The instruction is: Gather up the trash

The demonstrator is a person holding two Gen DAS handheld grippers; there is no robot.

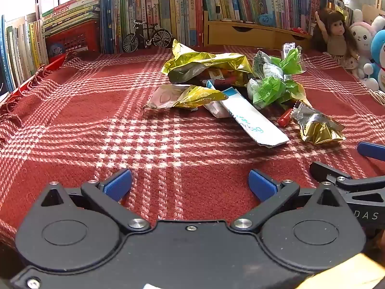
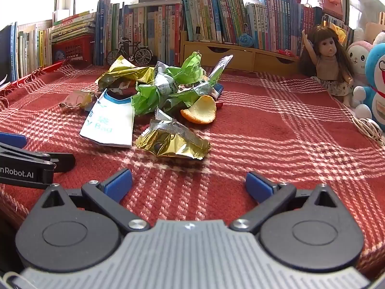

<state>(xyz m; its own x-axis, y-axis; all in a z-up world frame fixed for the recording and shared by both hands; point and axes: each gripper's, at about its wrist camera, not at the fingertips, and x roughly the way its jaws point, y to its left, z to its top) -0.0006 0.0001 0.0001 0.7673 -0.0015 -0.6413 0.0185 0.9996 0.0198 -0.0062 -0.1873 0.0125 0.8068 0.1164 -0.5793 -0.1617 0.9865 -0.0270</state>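
A pile of trash lies on the red plaid cloth (image 1: 96, 120): gold foil wrappers (image 1: 207, 65), crumpled green wrappers (image 1: 274, 89), a white paper bag (image 1: 255, 125) with blue print, and a small gold and silver wrapper (image 1: 317, 125). From the right wrist view I see the same green wrappers (image 2: 168, 84), the white bag (image 2: 108, 122), an orange peel (image 2: 202, 110) and the gold wrapper (image 2: 173, 142) nearest me. My left gripper (image 1: 190, 184) stands open over bare cloth, short of the pile. My right gripper (image 2: 189, 184) is open too, with nothing between its blue pads.
Rows of books (image 1: 168, 12) and a toy bicycle (image 1: 146, 36) line the far edge. A doll (image 2: 329, 60) and plush toys (image 2: 370, 84) stand at the right. A red crate (image 1: 72, 38) sits at the back left. The cloth's fringe (image 1: 14, 110) marks the left edge.
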